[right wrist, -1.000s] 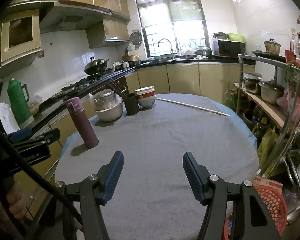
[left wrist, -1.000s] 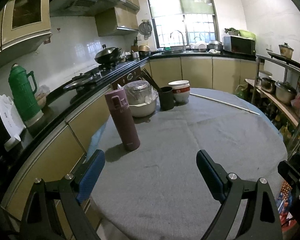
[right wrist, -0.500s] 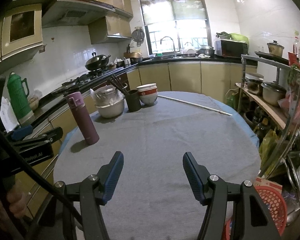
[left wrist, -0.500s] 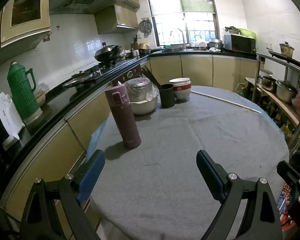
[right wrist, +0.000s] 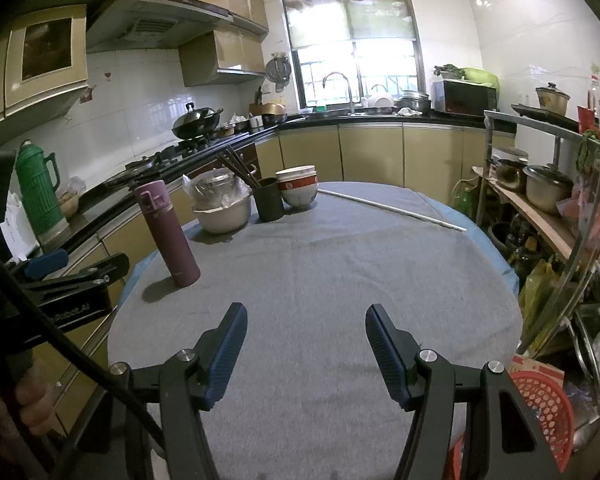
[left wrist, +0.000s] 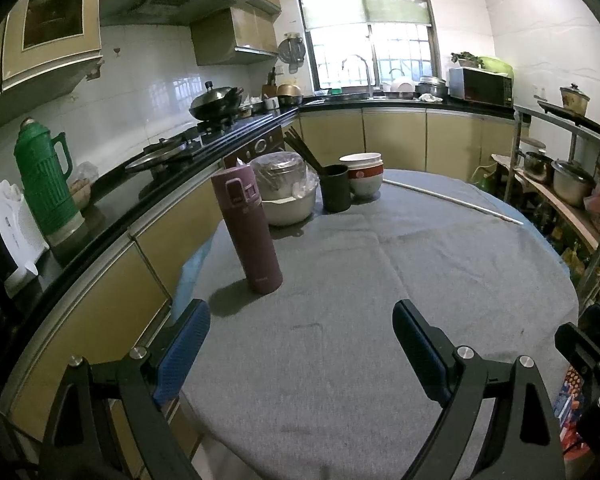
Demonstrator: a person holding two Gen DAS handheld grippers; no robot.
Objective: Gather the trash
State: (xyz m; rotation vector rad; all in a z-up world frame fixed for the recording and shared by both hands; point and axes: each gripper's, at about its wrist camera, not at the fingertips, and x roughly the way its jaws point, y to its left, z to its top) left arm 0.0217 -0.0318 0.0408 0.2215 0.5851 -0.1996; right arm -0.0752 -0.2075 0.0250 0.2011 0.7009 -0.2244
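Left wrist view: your left gripper [left wrist: 300,344] hovers level over the table's [left wrist: 340,280] near edge, jaws spread wide, holding nothing. A purple flask [left wrist: 248,228] stands upright near the left edge. No trash can be made out.

Right wrist view: your right gripper [right wrist: 306,338] is likewise spread and empty. A red basket [right wrist: 548,412], partly cut off, sits beyond the table's near right edge.
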